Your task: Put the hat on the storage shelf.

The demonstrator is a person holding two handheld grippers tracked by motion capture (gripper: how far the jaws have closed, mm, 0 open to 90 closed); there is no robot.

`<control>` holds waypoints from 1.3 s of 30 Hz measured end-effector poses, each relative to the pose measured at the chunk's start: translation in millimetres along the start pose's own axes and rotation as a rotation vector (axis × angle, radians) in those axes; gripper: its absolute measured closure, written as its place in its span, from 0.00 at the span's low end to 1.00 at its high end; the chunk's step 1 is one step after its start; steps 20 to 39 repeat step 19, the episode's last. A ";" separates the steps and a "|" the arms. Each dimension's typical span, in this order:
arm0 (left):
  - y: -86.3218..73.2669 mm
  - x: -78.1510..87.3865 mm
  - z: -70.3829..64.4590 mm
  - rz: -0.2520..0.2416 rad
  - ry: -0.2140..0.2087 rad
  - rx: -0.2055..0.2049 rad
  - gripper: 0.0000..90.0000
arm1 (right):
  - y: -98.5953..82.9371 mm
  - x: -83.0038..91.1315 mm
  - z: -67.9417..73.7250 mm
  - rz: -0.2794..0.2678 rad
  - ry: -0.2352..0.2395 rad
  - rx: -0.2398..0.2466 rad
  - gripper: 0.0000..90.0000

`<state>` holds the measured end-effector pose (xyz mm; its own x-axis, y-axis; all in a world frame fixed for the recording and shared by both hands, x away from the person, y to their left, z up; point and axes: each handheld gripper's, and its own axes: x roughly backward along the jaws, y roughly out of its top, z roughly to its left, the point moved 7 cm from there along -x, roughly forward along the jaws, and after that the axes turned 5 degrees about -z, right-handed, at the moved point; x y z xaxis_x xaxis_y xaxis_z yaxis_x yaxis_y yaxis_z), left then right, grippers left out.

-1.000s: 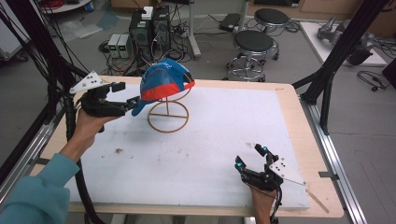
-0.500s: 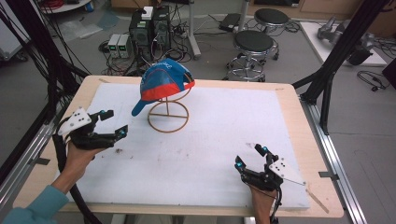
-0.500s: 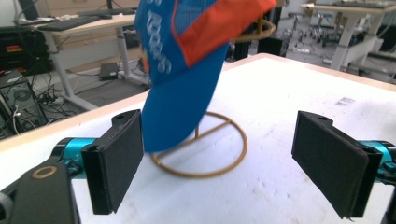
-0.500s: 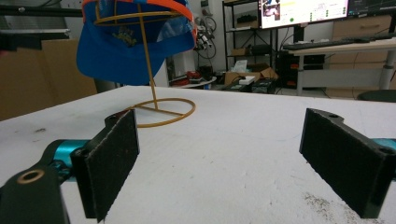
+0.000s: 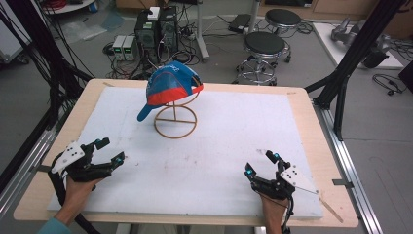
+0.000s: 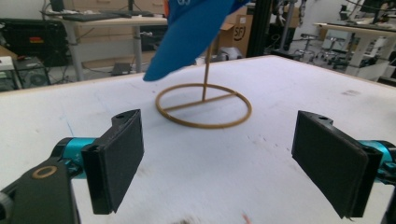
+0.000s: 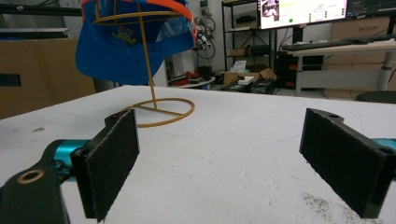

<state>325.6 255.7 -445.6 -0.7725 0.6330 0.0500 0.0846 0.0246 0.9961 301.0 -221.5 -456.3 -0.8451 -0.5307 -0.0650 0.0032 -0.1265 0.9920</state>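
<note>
A blue cap [image 5: 168, 84] with an orange band hangs on a tan wire stand [image 5: 175, 123] at the back middle of the white mat. Its brim [image 6: 187, 39] points down and left. My left gripper [image 5: 111, 151] rests low at the mat's front left, open and empty, well short of the stand's ring base [image 6: 203, 105]. My right gripper [image 5: 261, 164] sits at the front right, open too, with nothing between its pads [image 7: 112, 163]. From the right gripper view the cap [image 7: 126, 42] and the stand [image 7: 156, 109] lie ahead to the left.
The white mat [image 5: 229, 131] covers a wooden table [image 5: 319, 131]. Black frame posts [image 5: 350, 58] rise at the right and left edges. Stools [image 5: 263, 46] and computer boxes [image 5: 156, 29] stand on the floor behind the table.
My left gripper has drawn back from beside the cap's brim toward the front left of the mat, still open. The right gripper has stayed in place.
</note>
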 end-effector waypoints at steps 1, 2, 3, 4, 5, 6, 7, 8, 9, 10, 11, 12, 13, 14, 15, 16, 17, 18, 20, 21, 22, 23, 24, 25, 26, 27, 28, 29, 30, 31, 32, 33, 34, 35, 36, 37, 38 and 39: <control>-2.5 1.7 0.0 0.002 0.002 -0.006 0.19 | 0.0 0.0 0.0 0.000 0.000 0.000 0.12; -3.9 3.6 -0.8 -0.009 -0.002 -0.003 0.19 | 0.0 0.0 -0.1 0.000 -0.001 -0.001 0.12; -5.7 5.4 -1.1 -0.014 -0.003 -0.005 0.19 | 0.1 0.0 -0.1 -0.001 -0.001 -0.002 0.12; -7.8 7.0 -1.2 -0.019 0.000 -0.006 0.19 | -0.1 0.2 -0.1 0.001 -0.003 -0.006 0.12; -10.4 8.9 -1.1 -0.021 0.000 -0.009 0.19 | -0.1 0.2 0.0 0.001 -0.002 -0.007 0.12; -13.3 10.5 -1.1 -0.025 -0.001 -0.006 0.19 | -0.1 0.2 0.0 0.001 -0.002 -0.007 0.12; -12.8 12.2 -1.5 -0.044 0.003 -0.005 0.19 | -0.1 0.1 -0.1 0.000 -0.002 -0.008 0.12; -11.8 14.0 -1.7 -0.067 0.006 -0.015 0.19 | 0.0 0.2 0.1 0.000 -0.002 -0.007 0.12; -11.8 15.1 -2.2 -0.077 0.009 -0.021 0.19 | 0.0 0.2 0.1 0.000 -0.002 -0.007 0.12; -11.7 15.7 -3.1 -0.083 0.007 -0.030 0.19 | 0.0 0.2 -0.2 -0.001 -0.003 -0.004 0.12; -11.6 16.1 -4.0 -0.088 0.006 -0.038 0.19 | -0.1 0.2 -0.1 0.001 -0.004 -0.006 0.12; -11.7 16.3 -4.6 -0.093 0.008 -0.040 0.19 | 0.0 0.3 0.0 -0.001 -0.001 -0.009 0.12; -11.7 16.3 -4.6 -0.093 0.008 -0.040 0.19 | 0.1 0.2 -0.2 -0.003 -0.002 -0.007 0.12; -11.7 16.4 -3.8 -0.093 0.011 -0.039 0.19 | 0.0 0.4 0.0 0.000 -0.002 -0.009 0.12; -11.6 16.5 -3.3 -0.097 0.013 -0.033 0.19 | -0.1 0.3 0.1 -0.001 -0.002 -0.010 0.12; -11.6 16.9 -2.7 -0.097 0.015 -0.029 0.19 | -0.1 0.3 0.1 -0.001 -0.002 -0.010 0.12; -11.6 17.0 -2.5 -0.098 0.016 -0.028 0.19 | -0.1 0.2 0.0 -0.001 -0.001 -0.009 0.12; -11.6 17.1 -2.5 -0.099 0.016 -0.028 0.19 | -0.1 0.2 0.0 -0.001 -0.001 -0.008 0.12; -11.7 17.0 -2.5 -0.098 0.017 -0.029 0.19 | -0.1 0.2 0.0 -0.001 -0.001 -0.008 0.12; -11.7 17.0 -2.5 -0.098 0.017 -0.029 0.19 | -0.1 0.2 0.0 -0.001 -0.001 -0.008 0.12; -11.7 17.0 -2.5 -0.098 0.017 -0.029 0.19 | -0.1 0.2 0.0 -0.001 -0.001 -0.008 0.12; -11.7 17.0 -2.5 -0.098 0.017 -0.029 0.19 | -0.1 0.2 0.0 -0.001 -0.001 -0.008 0.12; -11.7 17.0 -2.5 -0.098 0.017 -0.029 0.19 | -0.1 0.2 0.0 -0.001 -0.001 -0.008 0.12; -11.7 17.0 -2.5 -0.098 0.017 -0.029 0.19 | -0.1 0.2 0.0 -0.001 -0.001 -0.008 0.12; -11.7 17.0 -2.5 -0.098 0.017 -0.029 0.19 | -0.1 0.2 0.0 -0.001 -0.001 -0.008 0.12; -11.7 17.0 -2.5 -0.098 0.017 -0.029 0.19 | -0.1 0.2 0.0 -0.001 -0.001 -0.008 0.12; -11.7 17.0 -2.5 -0.098 0.017 -0.029 0.19 | -0.1 0.2 0.0 -0.001 -0.001 -0.008 0.12; -11.7 17.0 -2.5 -0.098 0.017 -0.029 0.19 | -0.1 0.2 0.0 -0.001 -0.001 -0.008 0.12; -11.7 17.0 -2.5 -0.098 0.017 -0.029 0.19 | -0.1 0.2 0.0 -0.001 -0.001 -0.008 0.12; -11.7 17.0 -2.5 -0.098 0.017 -0.029 0.19 | -0.1 0.2 0.0 -0.001 -0.001 -0.008 0.12; -11.7 17.0 -2.5 -0.098 0.017 -0.029 0.19 | -0.1 0.2 0.0 -0.001 -0.001 -0.008 0.12; -11.7 17.0 -2.5 -0.098 0.017 -0.029 0.19 | -0.1 0.2 0.0 -0.001 -0.001 -0.008 0.12; -11.7 17.0 -2.5 -0.098 0.017 -0.029 0.19 | -0.1 0.2 0.0 -0.001 -0.001 -0.008 0.12; -11.7 17.0 -2.5 -0.098 0.017 -0.029 0.19 | -0.1 0.2 0.0 -0.001 -0.001 -0.008 0.12; -11.7 17.0 -2.5 -0.098 0.017 -0.029 0.19 | -0.1 0.2 0.0 -0.001 -0.001 -0.008 0.12; -11.7 17.0 -2.5 -0.098 0.017 -0.029 0.19 | -0.1 0.2 0.0 -0.001 -0.001 -0.008 0.12; -11.7 17.0 -2.5 -0.098 0.017 -0.029 0.19 | -0.1 0.2 0.0 -0.001 -0.001 -0.008 0.12; -11.7 17.0 -2.5 -0.098 0.017 -0.029 0.19 | -0.1 0.2 0.0 -0.001 -0.001 -0.008 0.12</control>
